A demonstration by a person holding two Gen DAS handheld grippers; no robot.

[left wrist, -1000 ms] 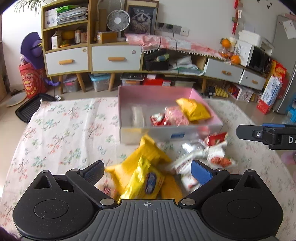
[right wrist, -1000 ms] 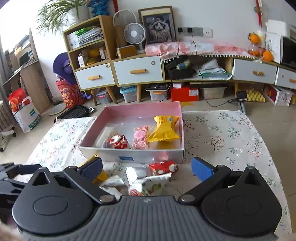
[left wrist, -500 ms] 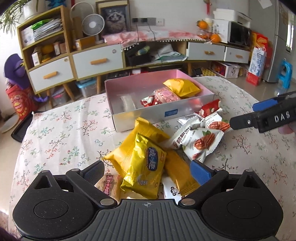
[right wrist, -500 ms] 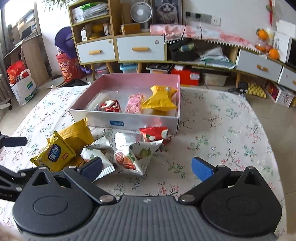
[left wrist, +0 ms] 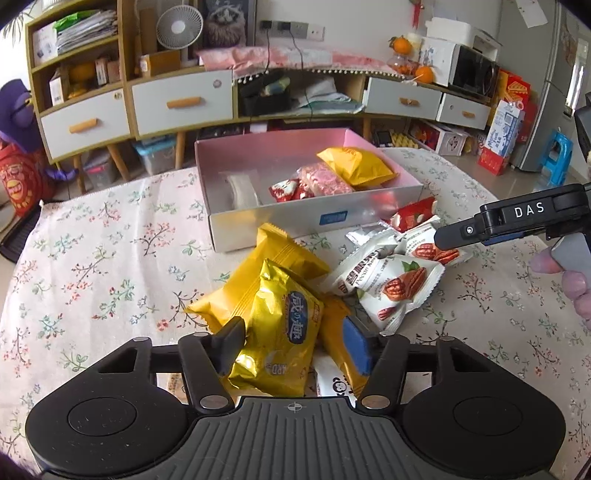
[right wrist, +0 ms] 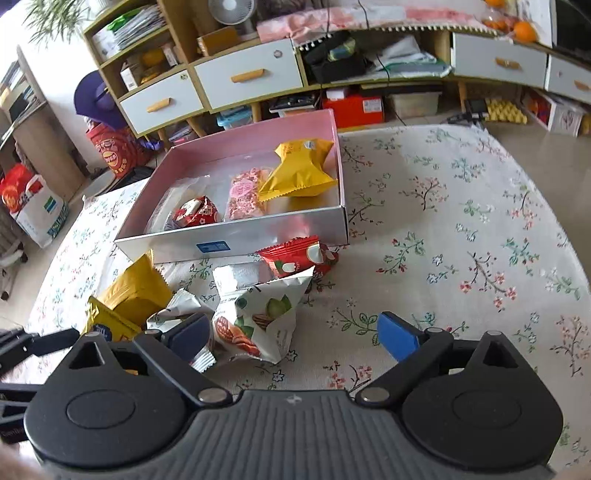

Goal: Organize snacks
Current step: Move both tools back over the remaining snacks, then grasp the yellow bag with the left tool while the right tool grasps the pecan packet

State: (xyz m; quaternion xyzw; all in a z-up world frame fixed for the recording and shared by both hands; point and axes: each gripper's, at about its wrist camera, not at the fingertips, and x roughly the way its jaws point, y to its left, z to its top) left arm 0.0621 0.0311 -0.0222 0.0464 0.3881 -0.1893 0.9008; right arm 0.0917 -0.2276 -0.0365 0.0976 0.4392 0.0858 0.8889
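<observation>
the left tool has just been closing on the gold snack packet on the desk. only the right view shows the right tool open, closing slightly around a nut packet.

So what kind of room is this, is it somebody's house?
Most likely a living room in a home: a floral tablecloth covers the table, wooden cabinets with drawers line the wall, and a small fan stands on top.
</observation>
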